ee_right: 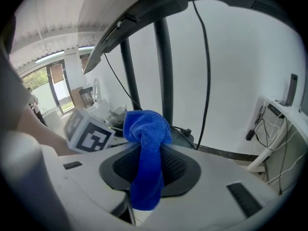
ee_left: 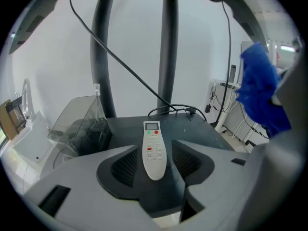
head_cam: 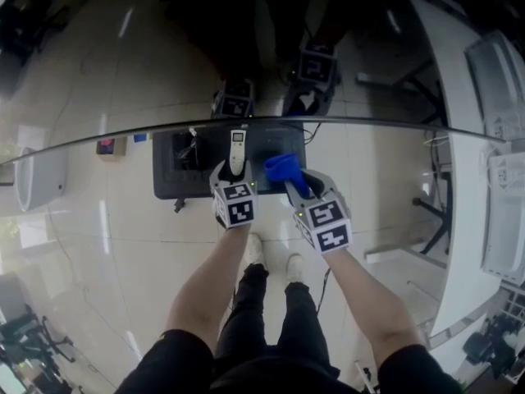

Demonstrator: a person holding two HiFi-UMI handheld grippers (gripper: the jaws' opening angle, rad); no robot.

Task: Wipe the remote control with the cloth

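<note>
Remote [ee_left: 155,150] between spread fingers [ee_left: 86,177] (cloth [ee_left: 260,93] at right)

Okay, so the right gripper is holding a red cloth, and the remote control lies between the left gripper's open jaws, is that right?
Not quite: the cloth is blue, not red, as the right gripper view shows. The rest stands: the right gripper holds it, and the remote control lies between the open jaws of the left gripper.
</note>
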